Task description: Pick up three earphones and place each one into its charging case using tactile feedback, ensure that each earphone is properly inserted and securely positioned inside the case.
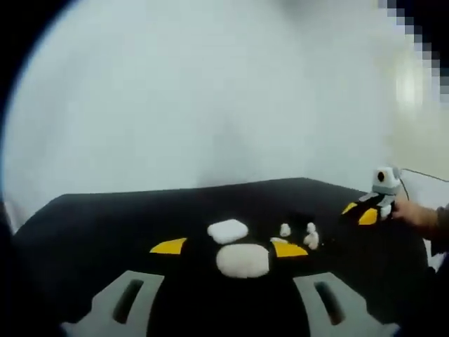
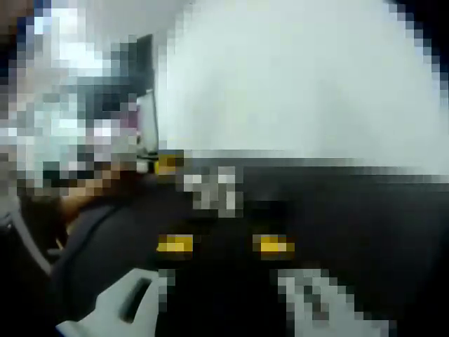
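Earphones (image 1: 309, 236), small and white, lie in a loose cluster on the black surface (image 1: 105, 217), seen in the left gripper view just ahead of the left tongs (image 1: 228, 247) and a little to the right of their middle line. One of them sits at the tip of the right-hand yellow pad (image 1: 289, 249). How many pieces make up the cluster is hard to tell at this sharpness. Two white rounded shapes, the charging case (image 1: 242, 260) and what looks like its lid or a second case (image 1: 228, 230), lie between the two yellow pads of the left tongs, the nearer one almost centred in the gap, the other just beyond it. The left tongs stand wide apart and hold nothing; their grey jaws rise from the bottom edge on either side of the case.

Well off to the right in the same view, the right tongs (image 1: 365, 212) hover low over the far edge of the surface, held by a hand (image 1: 419, 214), clearly apart from the earphones and the case.

The right gripper view is heavily pixelated. Its own yellow pads show spread wide with bare black surface between them, and nothing is gripped. A pale blocky patch (image 2: 214, 188) lies beyond them on the surface, left of centre; whether it is the earphones or the case cannot be told.
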{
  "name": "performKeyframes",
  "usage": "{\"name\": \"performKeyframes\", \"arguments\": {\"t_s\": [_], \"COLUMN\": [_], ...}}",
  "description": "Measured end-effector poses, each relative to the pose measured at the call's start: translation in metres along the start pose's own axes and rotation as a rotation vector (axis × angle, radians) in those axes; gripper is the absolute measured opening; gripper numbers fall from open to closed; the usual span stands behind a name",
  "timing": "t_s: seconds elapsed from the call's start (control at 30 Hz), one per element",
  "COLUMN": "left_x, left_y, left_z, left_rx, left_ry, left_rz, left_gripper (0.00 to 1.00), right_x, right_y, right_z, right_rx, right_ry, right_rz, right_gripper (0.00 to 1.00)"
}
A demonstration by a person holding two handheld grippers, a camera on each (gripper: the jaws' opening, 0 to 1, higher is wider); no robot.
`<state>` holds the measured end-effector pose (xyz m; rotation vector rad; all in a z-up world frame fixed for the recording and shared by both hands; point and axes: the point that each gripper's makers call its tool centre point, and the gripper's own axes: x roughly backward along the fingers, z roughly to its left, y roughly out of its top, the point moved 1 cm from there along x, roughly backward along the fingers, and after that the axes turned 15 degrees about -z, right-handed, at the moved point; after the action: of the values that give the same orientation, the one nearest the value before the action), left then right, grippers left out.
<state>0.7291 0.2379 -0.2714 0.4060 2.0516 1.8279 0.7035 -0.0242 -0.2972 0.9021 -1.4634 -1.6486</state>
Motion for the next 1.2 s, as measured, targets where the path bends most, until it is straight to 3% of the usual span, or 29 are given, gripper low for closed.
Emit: {"name": "performKeyframes", "arguments": {"t_s": [0.1,0.17,0.23,0.47,0.63,0.87,1.1,1.17,1.2], "left_x": [-0.007,-0.009,-0.011,-0.018,-0.022,-0.02,-0.014,-0.013,-0.011], "left_y": [-0.009,-0.02,-0.028,-0.034,-0.044,-0.044,-0.042,-0.039,-0.034], "left_z": [-0.011,-0.012,-0.018,-0.016,-0.012,-0.012,-0.029,-0.042,-0.055], "left_rx": [-0.005,-0.075,-0.077,-0.087,-0.121,-0.107,-0.073,-0.063,-0.071], "left_ry": [-0.021,-0.015,-0.032,-0.015,-0.012,-0.03,-0.112,-0.166,-0.223], "left_rz": [0.047,0.102,0.13,0.147,0.177,0.183,0.193,0.191,0.171], "left_gripper": [0.49,0.49,0.49,0.47,0.4,0.39,0.39,0.38,0.38], "right_x": [0.0,0.001,0.001,0.0,0.0,0.0,-0.001,-0.001,-0.001], "right_y": [-0.002,-0.002,-0.003,-0.003,-0.002,-0.002,-0.002,-0.002,-0.002], "right_z": [0.0,0.0,-0.001,-0.001,0.0,-0.001,0.0,0.0,0.0], "right_rx": [0.014,0.019,0.022,0.032,0.034,0.031,0.028,0.029,0.029], "right_ry": [0.0,0.0,-0.003,0.006,0.011,0.009,0.009,0.012,0.012], "right_rz": [0.009,0.013,0.016,0.023,0.024,0.021,0.02,0.02,0.021], "right_gripper": [0.33,0.33,0.33,0.33,0.33,0.33,0.33,0.33,0.33]}}
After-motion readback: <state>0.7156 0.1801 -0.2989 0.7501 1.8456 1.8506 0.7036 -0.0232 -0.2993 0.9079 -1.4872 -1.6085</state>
